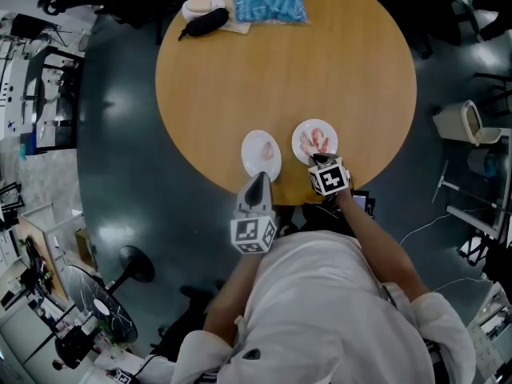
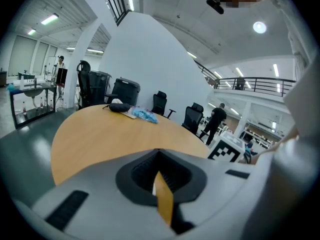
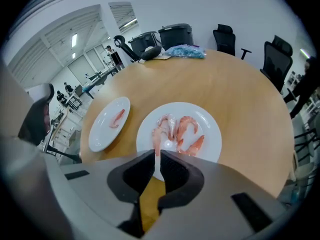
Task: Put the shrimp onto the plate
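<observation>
Two white plates sit near the front edge of the round wooden table (image 1: 320, 62). The left plate (image 1: 262, 152) (image 3: 102, 134) holds one shrimp (image 3: 117, 117). The right plate (image 1: 314, 141) (image 3: 212, 129) holds several pink shrimp (image 3: 187, 129). My right gripper (image 1: 320, 160) (image 3: 156, 156) is at the near rim of the right plate, its jaws pinched on the tail of a pale shrimp (image 3: 156, 141) that still lies on that plate. My left gripper (image 1: 258, 184) (image 2: 157, 156) hovers at the near side of the left plate, shut and holding nothing.
At the table's far side lie a blue plastic bag (image 1: 268, 2) (image 3: 186, 51) and a black pouch (image 1: 204, 21). Office chairs (image 3: 277, 59) and bins (image 3: 175, 34) stand around the table. A white bin (image 1: 460, 122) is on the floor at the right.
</observation>
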The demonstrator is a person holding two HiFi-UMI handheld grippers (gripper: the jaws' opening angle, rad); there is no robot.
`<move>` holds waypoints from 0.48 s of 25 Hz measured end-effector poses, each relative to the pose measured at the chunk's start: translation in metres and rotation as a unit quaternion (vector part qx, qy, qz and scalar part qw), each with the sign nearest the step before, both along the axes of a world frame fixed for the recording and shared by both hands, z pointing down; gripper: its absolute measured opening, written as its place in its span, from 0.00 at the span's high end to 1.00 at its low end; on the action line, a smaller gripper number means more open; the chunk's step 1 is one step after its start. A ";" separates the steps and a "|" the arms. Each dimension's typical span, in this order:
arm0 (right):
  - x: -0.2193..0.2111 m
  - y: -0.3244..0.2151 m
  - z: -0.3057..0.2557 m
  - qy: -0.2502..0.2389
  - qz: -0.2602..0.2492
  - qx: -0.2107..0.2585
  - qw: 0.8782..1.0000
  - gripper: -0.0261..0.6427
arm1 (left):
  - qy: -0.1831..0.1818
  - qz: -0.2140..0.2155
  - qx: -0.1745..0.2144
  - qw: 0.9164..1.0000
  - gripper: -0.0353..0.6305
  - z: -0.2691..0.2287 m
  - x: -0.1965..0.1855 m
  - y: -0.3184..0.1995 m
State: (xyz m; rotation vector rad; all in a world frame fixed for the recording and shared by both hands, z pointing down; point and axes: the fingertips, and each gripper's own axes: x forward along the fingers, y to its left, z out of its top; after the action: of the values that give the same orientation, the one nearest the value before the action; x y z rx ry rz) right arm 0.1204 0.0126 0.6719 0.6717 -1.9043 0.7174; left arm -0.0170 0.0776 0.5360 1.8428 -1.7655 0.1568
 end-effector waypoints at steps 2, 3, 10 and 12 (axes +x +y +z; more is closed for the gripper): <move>0.002 0.001 -0.013 0.005 -0.012 0.020 1.000 0.92 | -0.002 -0.005 0.004 1.000 0.94 -0.003 -0.004 -0.001; -0.003 0.004 -0.022 -0.001 -0.026 0.030 0.999 0.92 | -0.004 -0.007 0.007 1.000 0.94 -0.005 -0.007 -0.001; -0.096 0.033 -0.049 -0.064 -0.080 0.009 0.995 0.94 | -0.006 -0.029 0.009 1.000 0.94 -0.008 -0.034 0.005; -0.118 0.035 -0.044 -0.068 -0.073 0.000 0.995 0.94 | -0.004 -0.032 0.008 0.999 0.94 -0.006 -0.040 0.009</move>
State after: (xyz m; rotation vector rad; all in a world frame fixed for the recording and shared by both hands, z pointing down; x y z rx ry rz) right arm 0.0027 0.0476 0.6277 0.4874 -2.0533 0.6846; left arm -0.0572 0.0865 0.5305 1.7966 -1.8327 0.1260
